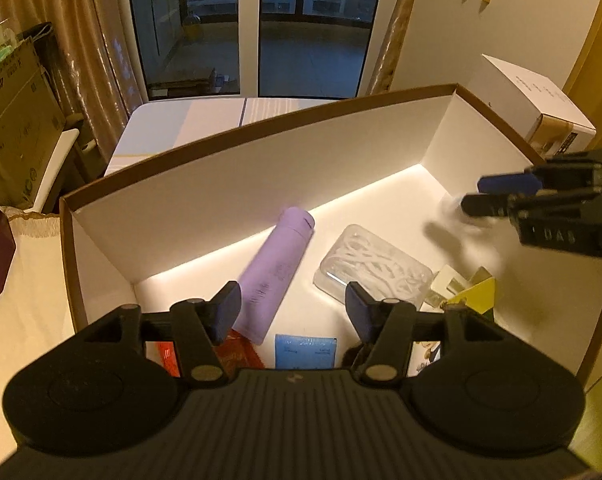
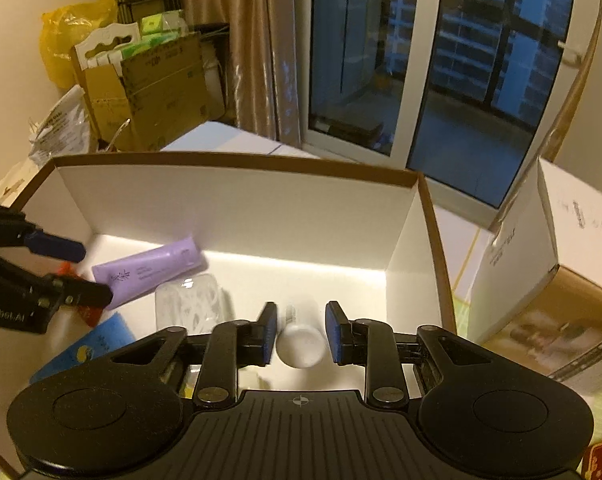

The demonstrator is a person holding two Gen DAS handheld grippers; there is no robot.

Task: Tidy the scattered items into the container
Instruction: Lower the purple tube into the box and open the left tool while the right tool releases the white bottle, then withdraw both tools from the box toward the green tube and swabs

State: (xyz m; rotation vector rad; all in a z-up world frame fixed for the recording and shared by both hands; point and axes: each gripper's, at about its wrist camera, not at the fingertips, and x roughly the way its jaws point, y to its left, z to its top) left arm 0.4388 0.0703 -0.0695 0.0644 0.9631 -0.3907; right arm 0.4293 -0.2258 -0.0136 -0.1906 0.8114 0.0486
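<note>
We hold our left tool (image 1: 291, 312) low over the near left part of the box (image 1: 261, 172), its jaws spread wide with nothing between them, so it looks free for another pick rather than carrying anything. Beneath it a red packet (image 1: 237, 350) and a blue card (image 1: 305, 350) lie flat on the box floor by the near wall, likely where they were simply let go. Just beyond, the purple tube (image 1: 275, 272) rests on its side, running diagonally towards the far wall, and touching nothing that we can make out; lying down is the only stable pose for it. To its right sits a clear plastic case (image 1: 373, 270) of white bits, flat on the floor, with a yellow clip-like thing (image 1: 471, 292) near its right edge; what that is we cannot tell. Further right our right tool (image 2: 301, 332) hangs over the right end of the box, jaws parted a little wider than the small white bottle (image 2: 301, 344) that shows between them. The pads do not seem to touch it, and we judge the bottle is lying or landing on the floor there, though blur keeps us from being sure. On the worktop outside, at the far right, stands a white carton (image 2: 549, 240), apart from the box.
</note>
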